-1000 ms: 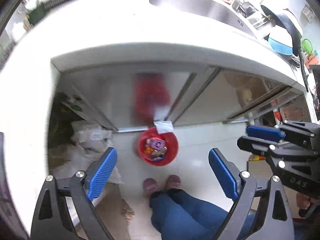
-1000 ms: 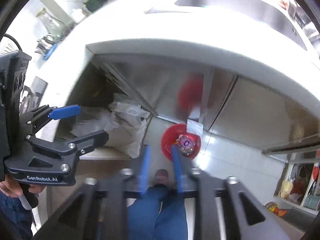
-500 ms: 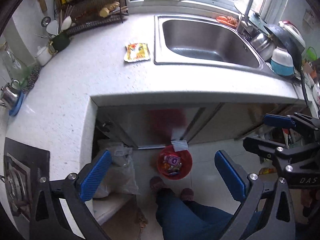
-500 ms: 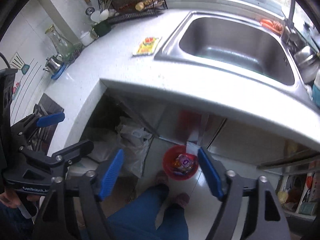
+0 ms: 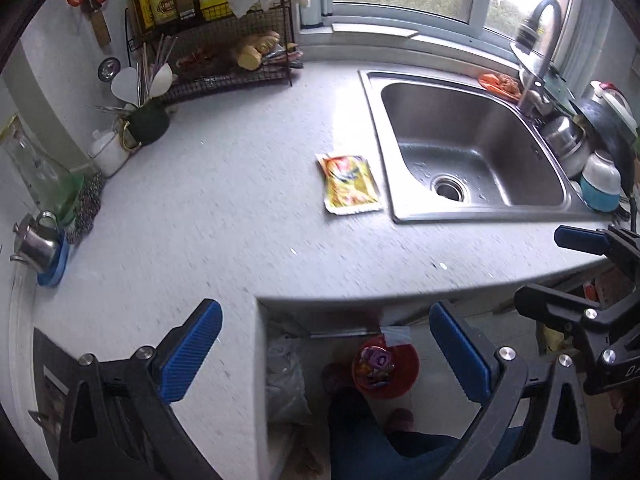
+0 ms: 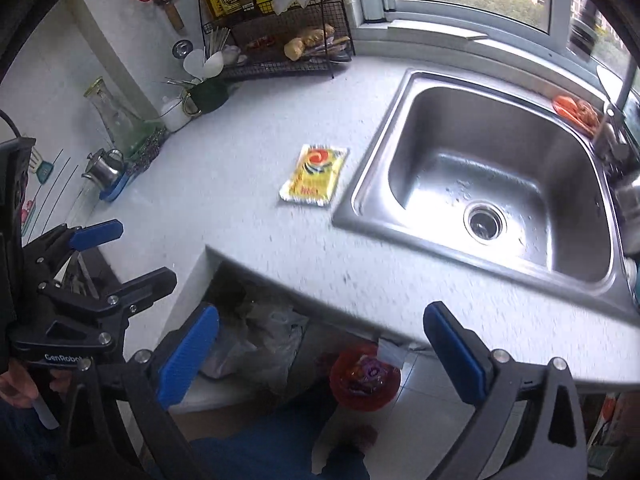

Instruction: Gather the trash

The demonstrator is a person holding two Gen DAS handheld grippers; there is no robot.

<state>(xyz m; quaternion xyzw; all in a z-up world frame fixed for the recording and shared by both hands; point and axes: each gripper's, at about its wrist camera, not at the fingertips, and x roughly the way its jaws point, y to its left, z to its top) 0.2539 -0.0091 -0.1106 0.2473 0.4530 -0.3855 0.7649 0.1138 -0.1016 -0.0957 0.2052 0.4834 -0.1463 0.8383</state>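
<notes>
A pale speckled desk (image 5: 224,216) fills most of both views, running from a corner on the left to a steel sink (image 5: 472,152) set into it on the right, below a window. At the far left stands a black wire rack (image 5: 224,60) with bottles and a yellow box on top, and a dark cup of utensils just in front of it. On the floor below the near edge of the desk sits a red bin (image 5: 386,368) with wrappers already inside; a person's blue trouser legs and slippers are just beside it. A yellow snack packet (image 5: 349,183) lies flat on the desk, just left of the sink's rim and well apart from both tools.

The left claw (image 5: 326,352) is released, its blue pads spread wide with nothing between them, held above the desk's near edge. The right claw (image 6: 322,354) has just been opening and is likewise released and empty, its pads framing the bin below.
</notes>
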